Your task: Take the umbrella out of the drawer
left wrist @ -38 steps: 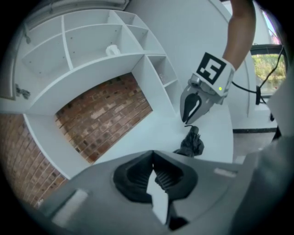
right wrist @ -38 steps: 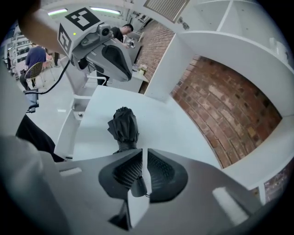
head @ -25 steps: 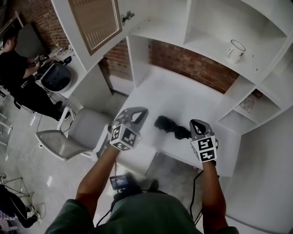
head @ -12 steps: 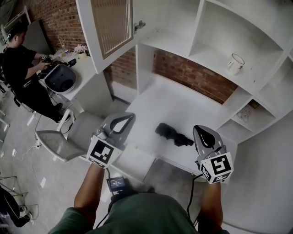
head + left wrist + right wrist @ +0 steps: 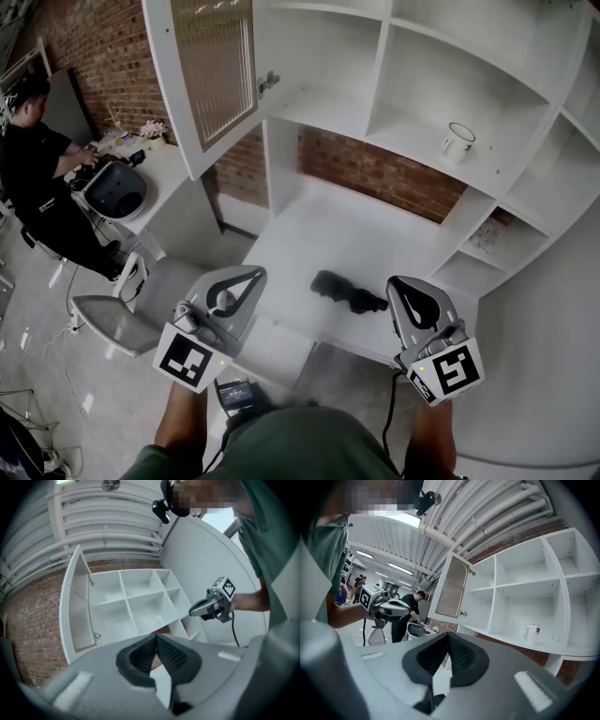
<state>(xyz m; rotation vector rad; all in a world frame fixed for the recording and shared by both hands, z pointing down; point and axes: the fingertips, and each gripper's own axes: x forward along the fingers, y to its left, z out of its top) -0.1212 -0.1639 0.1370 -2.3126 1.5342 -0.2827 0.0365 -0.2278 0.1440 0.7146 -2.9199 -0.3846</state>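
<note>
White shelving rises behind the worktop, where the folded black umbrella lies flat. It is out of any drawer, so the task looks finished. The left hand-held gripper to the umbrella's left and the right hand-held gripper to its right are both closed on nothing and held apart from it, probably idle. Bare worktop opens behind the umbrella; its front edge runs just before it. An open cupboard door juts out above, to the left.

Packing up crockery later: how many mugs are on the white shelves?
1. The white mug stands alone in an open compartment of the shelf unit, towards the right in the head view. Compartments cut off at the picture's edges may hide more.
</note>
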